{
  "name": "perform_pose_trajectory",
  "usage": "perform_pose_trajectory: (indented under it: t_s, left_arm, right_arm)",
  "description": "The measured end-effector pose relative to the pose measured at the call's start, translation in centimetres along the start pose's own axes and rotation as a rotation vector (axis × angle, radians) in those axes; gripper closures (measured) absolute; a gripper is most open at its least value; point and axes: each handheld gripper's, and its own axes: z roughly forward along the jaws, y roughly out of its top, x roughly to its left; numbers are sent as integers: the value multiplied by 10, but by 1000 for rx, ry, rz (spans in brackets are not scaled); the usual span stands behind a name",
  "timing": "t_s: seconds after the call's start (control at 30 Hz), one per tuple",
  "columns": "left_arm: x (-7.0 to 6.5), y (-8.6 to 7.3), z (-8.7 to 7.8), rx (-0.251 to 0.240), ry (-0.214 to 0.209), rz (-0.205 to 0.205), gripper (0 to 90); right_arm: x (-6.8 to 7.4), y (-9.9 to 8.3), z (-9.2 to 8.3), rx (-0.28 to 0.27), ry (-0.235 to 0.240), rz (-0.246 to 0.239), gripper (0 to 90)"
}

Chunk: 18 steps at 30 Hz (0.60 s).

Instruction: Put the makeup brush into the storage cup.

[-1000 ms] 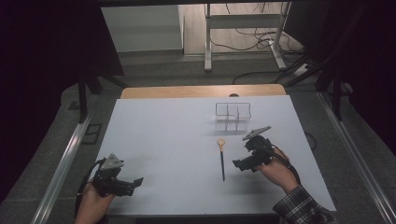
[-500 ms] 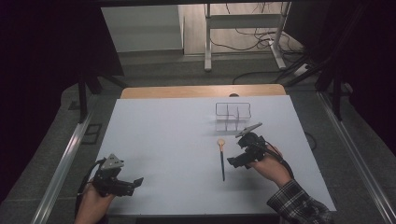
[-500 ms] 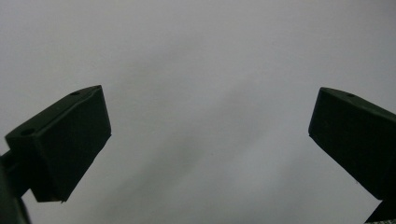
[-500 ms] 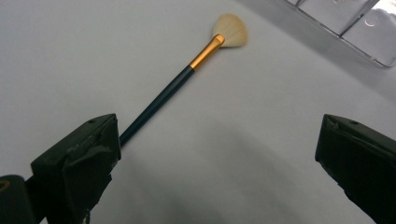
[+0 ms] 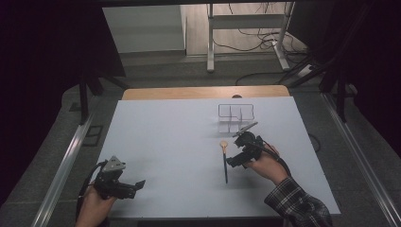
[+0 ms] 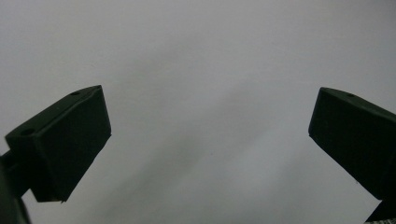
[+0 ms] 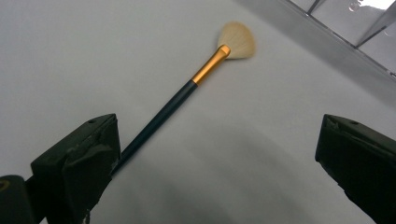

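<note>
A: High view. Brush point(image 5: 224, 161) lies flat on the white table point(image 5: 165, 142), right of frame centre, long axis running almost top to bottom, fan head toward the clear organizer point(image 5: 235, 117) above it.

B: Which hand is closer?

A: Right gripper point(image 5: 235, 162), just right of the handle, jaws pointing left at it. Left gripper point(image 5: 137, 183) sits lower left, well apart from the brush.

B: Left gripper view?

A: Left gripper point(image 6: 205, 140) is released, the 2 jaws spread wide over bare table, nothing between them.

B: Right gripper view?

A: Right gripper point(image 7: 215, 168) is released too, jaws wide. Brush point(image 7: 182, 95) runs diagonally from the pale fan head at upper centre down to the lower left, where the dark handle tail passes behind the left jaw. So the handle sits off to the left jaw's side, not centred in the gap. My read: it needs to shift toward that side before clamping.

B: Anything 1 view adds?

A: Gold ferrule point(image 7: 211, 65) is clear here, barely visible from above. Organizer edge point(image 7: 336, 37) cuts the upper right corner.
</note>
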Motion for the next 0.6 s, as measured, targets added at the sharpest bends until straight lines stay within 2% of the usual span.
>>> perform_pose_trajectory:
  t_s: [0.37,0.6]
  left_arm:
    - [0,0,1,4,-20,-9,0]
    - [-2,0,2,11,-28,3,0]
  right_arm:
    - [2,11,8,13,1,-10,1]
    - [4,17,12,17,4,-23,1]
